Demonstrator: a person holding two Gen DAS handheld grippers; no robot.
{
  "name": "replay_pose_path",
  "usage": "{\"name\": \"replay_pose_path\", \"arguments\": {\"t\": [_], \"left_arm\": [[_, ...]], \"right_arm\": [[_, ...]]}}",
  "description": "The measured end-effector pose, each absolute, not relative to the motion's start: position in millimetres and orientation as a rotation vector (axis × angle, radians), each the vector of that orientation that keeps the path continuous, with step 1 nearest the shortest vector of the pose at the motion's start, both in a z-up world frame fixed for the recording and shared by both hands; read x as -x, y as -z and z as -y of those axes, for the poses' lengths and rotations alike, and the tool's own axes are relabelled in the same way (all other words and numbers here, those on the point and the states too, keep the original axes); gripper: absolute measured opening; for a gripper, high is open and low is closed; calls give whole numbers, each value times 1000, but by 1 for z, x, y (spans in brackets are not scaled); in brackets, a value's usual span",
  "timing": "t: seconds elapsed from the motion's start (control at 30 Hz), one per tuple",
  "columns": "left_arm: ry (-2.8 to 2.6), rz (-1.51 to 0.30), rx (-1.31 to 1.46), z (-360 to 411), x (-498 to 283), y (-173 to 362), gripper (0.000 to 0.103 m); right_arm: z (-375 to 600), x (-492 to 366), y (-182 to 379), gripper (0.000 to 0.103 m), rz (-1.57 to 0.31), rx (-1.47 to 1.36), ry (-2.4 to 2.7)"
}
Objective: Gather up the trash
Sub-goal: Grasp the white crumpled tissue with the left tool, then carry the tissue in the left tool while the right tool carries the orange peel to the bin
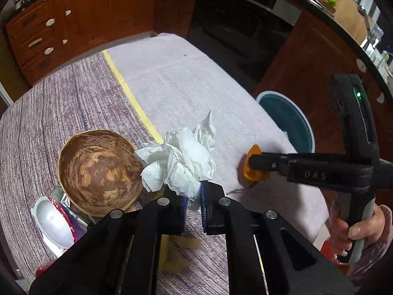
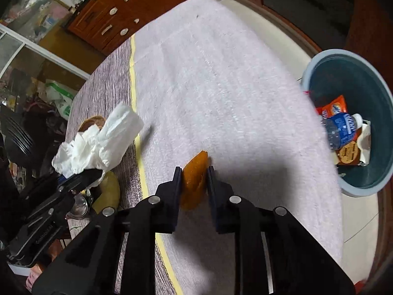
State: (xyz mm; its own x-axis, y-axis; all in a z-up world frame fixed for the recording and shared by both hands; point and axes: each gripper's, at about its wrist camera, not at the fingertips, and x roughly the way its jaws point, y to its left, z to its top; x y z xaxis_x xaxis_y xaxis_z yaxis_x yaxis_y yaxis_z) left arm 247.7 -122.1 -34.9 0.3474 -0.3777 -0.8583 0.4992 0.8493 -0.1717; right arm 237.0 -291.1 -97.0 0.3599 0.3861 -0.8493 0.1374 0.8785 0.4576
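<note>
left hand-held gripper [image 1: 194, 204]: jaws nearly together, pinching a crumpled white tissue [image 1: 180, 158] above the counter [image 1: 196, 86] | right hand-held gripper [image 2: 194, 182]: narrow, clamping an orange peel [image 2: 195, 175], long axis running away along the fingers | trash bin [image 2: 383, 93]: sitting beyond the counter's right edge

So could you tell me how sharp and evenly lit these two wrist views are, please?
Left wrist view: mostly sharp, the tissue crisp; fisheye bends the cabinets and counter, corners go black. Right wrist view: softer, the cloth and bin rim smeared by motion blur; a broad dark shadow lies on the cloth beside the peel.
</note>
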Motion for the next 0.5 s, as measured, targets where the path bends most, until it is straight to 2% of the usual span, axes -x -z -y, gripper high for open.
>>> {"name": "replay_pose_path", "arguments": {"t": [0.5], "left_arm": [[717, -1005, -249, 233, -210, -3, 9]], "right_arm": [[418, -174, 37, 19, -983, -632, -4]]}}
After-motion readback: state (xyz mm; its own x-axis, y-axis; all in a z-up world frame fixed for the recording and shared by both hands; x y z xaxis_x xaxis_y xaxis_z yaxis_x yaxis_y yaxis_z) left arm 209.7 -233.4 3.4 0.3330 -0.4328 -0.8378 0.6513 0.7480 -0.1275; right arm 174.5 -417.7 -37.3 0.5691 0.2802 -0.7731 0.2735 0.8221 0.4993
